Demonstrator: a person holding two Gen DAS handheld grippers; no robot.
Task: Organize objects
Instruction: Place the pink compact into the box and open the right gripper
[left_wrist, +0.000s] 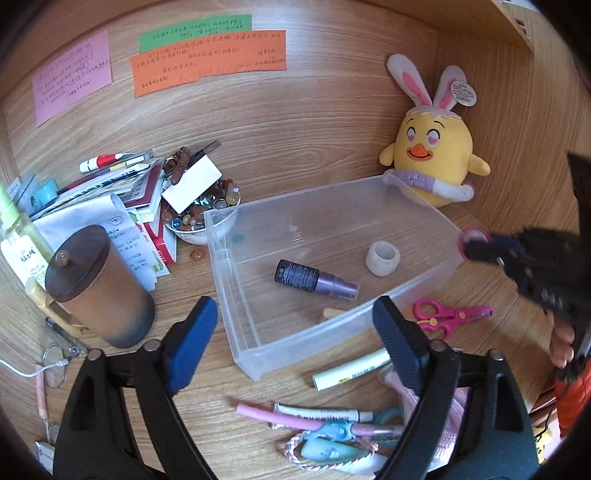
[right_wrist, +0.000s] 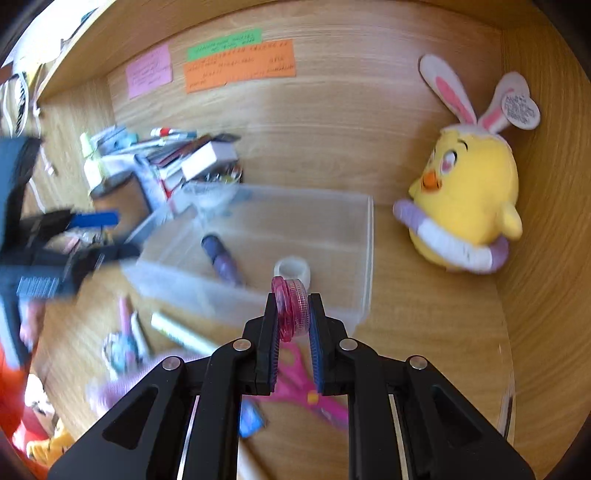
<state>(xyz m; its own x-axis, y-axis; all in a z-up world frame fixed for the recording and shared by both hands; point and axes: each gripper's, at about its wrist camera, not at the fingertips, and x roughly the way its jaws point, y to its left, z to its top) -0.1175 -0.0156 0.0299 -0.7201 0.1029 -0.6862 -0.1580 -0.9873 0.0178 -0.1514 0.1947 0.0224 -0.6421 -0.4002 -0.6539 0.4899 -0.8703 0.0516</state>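
Early stage. Clear plastic bin (left_wrist: 332, 229) ahead of both tongs holds only a dark spray bottle (left_wrist: 314, 278) and a white ring (left_wrist: 383, 258).

Right gripper (right_wrist: 293, 314) pinches a pink translucent disc (right_wrist: 290, 310), ribbed rim, at the bin's near wall.

Left gripper (left_wrist: 295, 339) is spread, empty.

Still loose on the desk: pink plastic scissors (left_wrist: 448, 317), a pale tube (left_wrist: 351, 371), pens.

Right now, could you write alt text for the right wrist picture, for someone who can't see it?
The right gripper pinches a small pink round case above a wooden desk, near a clear plastic bin holding a purple bottle and a white ring. A yellow chick plush sits to the right.
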